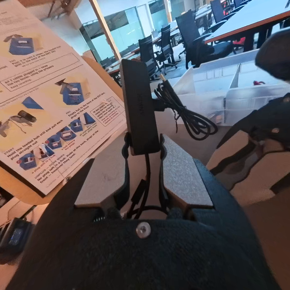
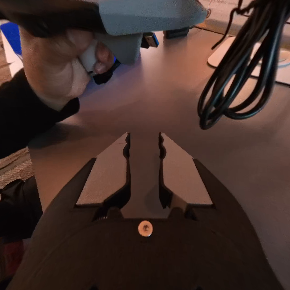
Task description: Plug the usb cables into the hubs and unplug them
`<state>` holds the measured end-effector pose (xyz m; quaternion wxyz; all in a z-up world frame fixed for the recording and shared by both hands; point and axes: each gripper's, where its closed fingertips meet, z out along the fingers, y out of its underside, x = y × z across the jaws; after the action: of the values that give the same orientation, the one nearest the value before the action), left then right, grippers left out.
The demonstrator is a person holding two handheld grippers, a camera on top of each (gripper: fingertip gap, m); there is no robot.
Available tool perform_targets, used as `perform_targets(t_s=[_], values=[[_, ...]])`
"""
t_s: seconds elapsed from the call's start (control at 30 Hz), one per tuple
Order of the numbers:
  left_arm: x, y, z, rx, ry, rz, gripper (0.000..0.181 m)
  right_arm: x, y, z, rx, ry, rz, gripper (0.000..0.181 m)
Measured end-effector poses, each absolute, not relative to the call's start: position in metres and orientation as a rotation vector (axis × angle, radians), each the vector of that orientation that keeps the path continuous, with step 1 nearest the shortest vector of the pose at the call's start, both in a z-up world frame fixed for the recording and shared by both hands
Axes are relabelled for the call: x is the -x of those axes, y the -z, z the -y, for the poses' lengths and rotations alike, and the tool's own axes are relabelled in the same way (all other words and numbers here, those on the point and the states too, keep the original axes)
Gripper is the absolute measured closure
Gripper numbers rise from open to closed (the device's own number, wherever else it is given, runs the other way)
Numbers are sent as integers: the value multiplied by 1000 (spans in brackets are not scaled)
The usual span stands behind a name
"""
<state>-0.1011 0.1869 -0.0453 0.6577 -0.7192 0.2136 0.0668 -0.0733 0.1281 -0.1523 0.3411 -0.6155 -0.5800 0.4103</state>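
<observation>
My left gripper (image 1: 144,141) is shut on the lower end of a dark grey USB hub (image 1: 138,102) and holds it upright above the table. A black plug (image 1: 159,105) sits in the hub's right side. Its bundled black cable (image 1: 193,120) hangs from there. The hub's own lead (image 1: 147,172) runs down between my fingers. My right gripper (image 2: 144,136) is open and empty over the bare table, with the hanging cable bundle (image 2: 232,87) up to its right. The right gripper also shows in the left wrist view (image 1: 219,157), to the hub's lower right. A blue-tongued USB plug (image 2: 150,40) pokes out under the left gripper.
A printed instruction sheet (image 1: 47,102) leans at the left. A clear white divided bin (image 1: 235,87) stands behind the hub. A person's hand (image 2: 55,65) holds the left gripper's handle. A white flat base (image 2: 219,58) lies on the table at the far right. Office chairs and desks stand beyond. The gap from one gripper's tips to the other's is roughly 12 cm.
</observation>
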Motion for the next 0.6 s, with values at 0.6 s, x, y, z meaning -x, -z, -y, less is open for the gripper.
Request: perform_targets(t_s=[0.6], values=[[114,62,-188,1590,-547,-567,145,75,155,-131,1597,-933,1485,146]])
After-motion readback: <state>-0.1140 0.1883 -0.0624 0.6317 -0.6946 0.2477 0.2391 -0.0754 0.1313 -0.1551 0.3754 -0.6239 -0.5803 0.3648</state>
